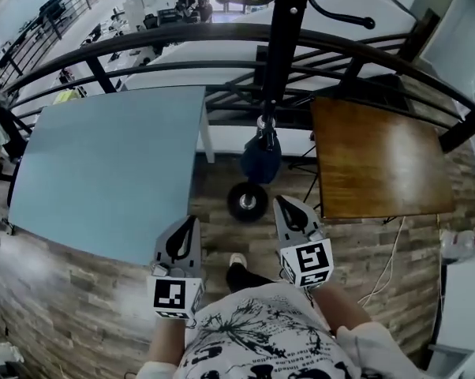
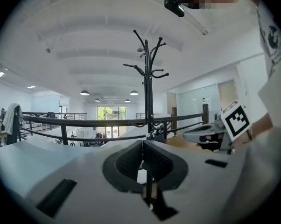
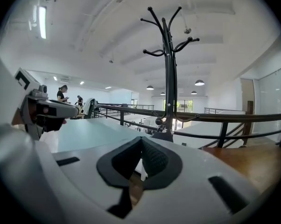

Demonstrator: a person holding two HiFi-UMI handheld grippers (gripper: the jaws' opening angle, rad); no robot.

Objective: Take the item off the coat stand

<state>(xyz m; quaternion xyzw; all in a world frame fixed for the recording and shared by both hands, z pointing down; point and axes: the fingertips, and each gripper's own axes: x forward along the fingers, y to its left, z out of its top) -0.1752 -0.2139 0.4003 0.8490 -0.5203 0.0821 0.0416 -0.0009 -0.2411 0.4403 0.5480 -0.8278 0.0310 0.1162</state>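
While both pairs of fingers are clenched tight with nothing between them, the left gripper point(image 1: 192, 221) and the right gripper point(image 1: 283, 202) hover side by side, well apart from each other, over the plank floor point(image 1: 80, 306). In each gripper's own view the ribbed black pads meet edge to edge, on the left gripper point(image 2: 143, 143) and on the right gripper point(image 3: 141, 141) alike. Behind the jaws sit the marker cubes, one on the left point(image 1: 174, 297) and one on the right point(image 1: 308, 260), close to the person's printed white shirt point(image 1: 261, 338).

Ahead of the grippers stands the black coat stand point(image 1: 281, 46). A dark blue bag point(image 1: 261, 160) hangs low on its pole, just above the round black foot point(image 1: 248, 201), and neither gripper touches it. The stand rises between a light blue table point(image 1: 111, 172) on the left and a brown wooden table point(image 1: 375, 160) on the right. A dark curved railing point(image 1: 143, 38) runs behind both tables.
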